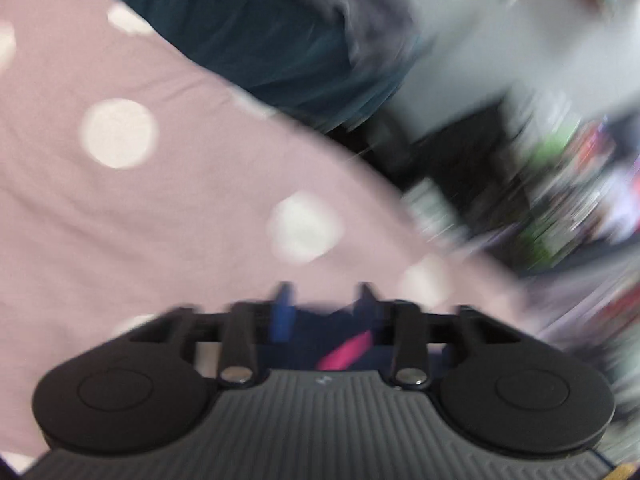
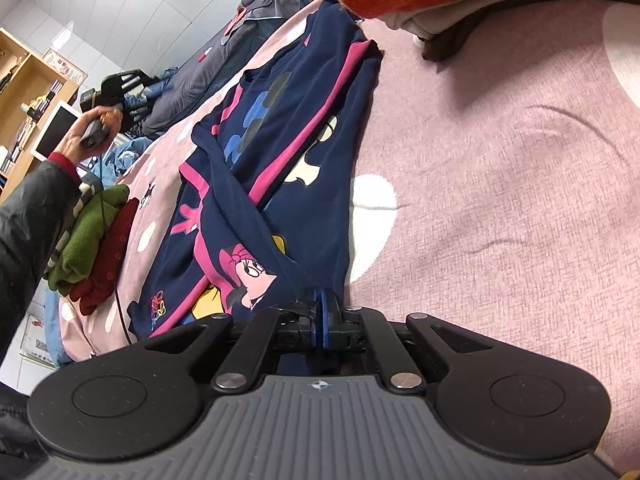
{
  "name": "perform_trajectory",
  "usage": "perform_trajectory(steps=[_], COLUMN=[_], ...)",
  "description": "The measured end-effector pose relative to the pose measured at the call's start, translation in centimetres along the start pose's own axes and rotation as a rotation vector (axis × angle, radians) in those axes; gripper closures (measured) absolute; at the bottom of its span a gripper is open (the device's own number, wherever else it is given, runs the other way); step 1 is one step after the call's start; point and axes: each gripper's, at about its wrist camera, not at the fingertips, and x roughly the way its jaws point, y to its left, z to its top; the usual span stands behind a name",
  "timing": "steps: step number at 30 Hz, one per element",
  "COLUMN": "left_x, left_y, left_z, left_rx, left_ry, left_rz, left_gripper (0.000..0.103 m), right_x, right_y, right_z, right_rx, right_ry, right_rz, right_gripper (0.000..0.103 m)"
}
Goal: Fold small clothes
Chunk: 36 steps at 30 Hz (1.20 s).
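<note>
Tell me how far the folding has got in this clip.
Looks done: folded green and red clothes stacked at the bed's edge. In hand: the navy cartoon-print top lies on the pink dotted sheet, sleeves crossed inward; the right gripper is shut on its hem, the left gripper open, blurred. Left: folding the body over.

I am in a home bedroom: a bed under a pink spotted sheet [image 2: 500, 184] fills my view, with a rumpled grey quilt [image 2: 224, 64] at 11 o'clock. A wooden bookshelf [image 2: 24, 92] stands at 9 o'clock against a white tiled wall [image 2: 120, 8], and folded clothes [image 2: 96, 248] are piled on the bed's edge.
</note>
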Motion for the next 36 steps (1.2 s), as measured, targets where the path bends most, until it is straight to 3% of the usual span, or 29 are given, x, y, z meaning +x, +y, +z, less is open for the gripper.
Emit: perform_trajectory(steps=[2, 4, 6, 8, 10, 16, 18, 21, 23, 27, 32, 36], left_x=[1.1, 2.6, 4.0, 5.1, 5.6, 2.3, 0.2, -1.1, -0.8, 1.3, 1.7, 3.5], left_y=[-0.8, -0.2, 0.8, 1.2, 1.0, -1.7, -2.4, -3.1, -3.5, -2.7, 0.7, 0.0], left_z=[-1.5, -2.7, -4.1, -5.1, -5.4, -0.8, 0.5, 1.3, 0.9, -2.1, -5.4, -6.4], left_rx=[0.119, 0.086, 0.026, 0.01, -0.034, -0.088, -0.113, -0.114, -0.044, 0.095, 0.058, 0.124], left_ry=[0.034, 0.113, 0.169, 0.194, 0.165, -0.089, -0.196, -0.19, -0.128, 0.008, 0.108, 0.188], left_rz=[0.087, 0.083, 0.053, 0.025, -0.019, -0.063, -0.116, -0.182, -0.126, 0.012, -0.032, -0.055], left_gripper=[0.038, 0.031, 0.032, 0.044, 0.097, 0.103, 0.101, 0.085, 0.073, 0.068, 0.068, 0.068], right_x=[0.0, 0.0, 0.0, 0.0, 0.0, 0.1, 0.1, 0.1, 0.1, 0.0, 0.0, 0.0], right_y=[-0.1, 0.1, 0.1, 0.0, 0.1, 0.2, 0.3, 0.2, 0.0, 0.0, -0.2, -0.2], right_z=[0.0, 0.0, 0.0, 0.1, 0.1, 0.1, 0.1, 0.1, 0.0, 0.0, -0.1, -0.1], right_rx=[0.004, -0.003, -0.005, -0.005, -0.011, -0.019, -0.025, -0.018, -0.01, -0.016, -0.014, -0.01], right_ry=[-0.001, 0.0, 0.002, 0.002, 0.002, 0.0, 0.0, -0.004, -0.007, -0.007, -0.009, -0.007], right_rz=[0.003, 0.002, 0.003, 0.004, 0.003, -0.004, -0.009, -0.008, -0.002, 0.002, 0.011, 0.013], right_gripper=[0.102, 0.103, 0.103, 0.103, 0.103, 0.103, 0.103, 0.103, 0.103, 0.103, 0.103, 0.103])
